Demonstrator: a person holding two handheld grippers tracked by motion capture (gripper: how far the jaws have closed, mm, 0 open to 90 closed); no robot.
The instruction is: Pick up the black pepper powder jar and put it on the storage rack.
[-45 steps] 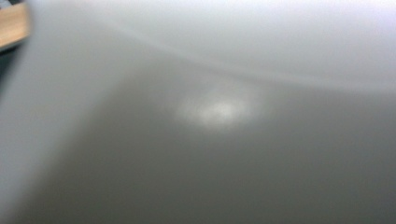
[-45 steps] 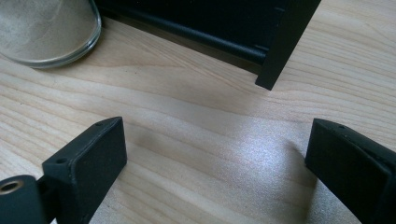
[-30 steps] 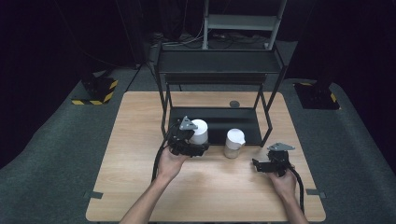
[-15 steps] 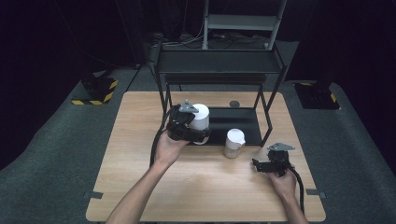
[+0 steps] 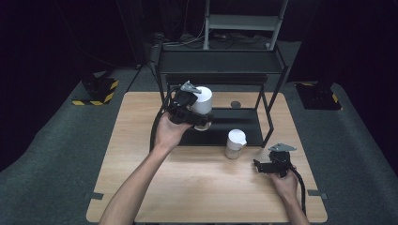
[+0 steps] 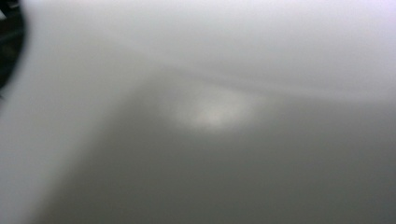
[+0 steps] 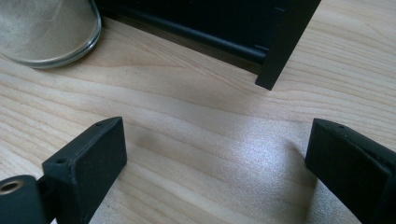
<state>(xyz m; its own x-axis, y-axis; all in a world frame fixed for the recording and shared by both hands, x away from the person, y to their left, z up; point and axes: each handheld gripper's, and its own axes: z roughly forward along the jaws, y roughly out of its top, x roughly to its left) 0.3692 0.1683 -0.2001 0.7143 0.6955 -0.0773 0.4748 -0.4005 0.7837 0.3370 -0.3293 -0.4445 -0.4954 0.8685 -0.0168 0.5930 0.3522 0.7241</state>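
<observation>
In the high view my left gripper (image 5: pixel 195 112) is shut on a white cylindrical container (image 5: pixel 203 100) and holds it in the air in front of the black shelf rack (image 5: pixel 220 63), near the lower shelf. The container's blurred white wall (image 6: pixel 210 107) sits right against the left gripper view's camera. A glass jar with a white lid (image 5: pixel 235 143) stands on the table by the rack's front edge. My right gripper (image 5: pixel 261 166) rests low at the table's right, open, pointing left toward that jar. Between its jaws (image 7: pixel 215 154) lies bare wood, with the jar's base (image 7: pixel 46 28) ahead to the left.
The wooden table (image 5: pixel 206 187) carries the two-level black rack at its far half. One rack leg (image 7: pixel 285 42) stands just ahead of my right gripper. A small dark disc (image 5: pixel 235 104) lies under the rack. Grey carpet surrounds the table.
My left gripper has carried the white container up and away from the table's middle toward the rack. The right gripper and the lidded jar have stayed put.
</observation>
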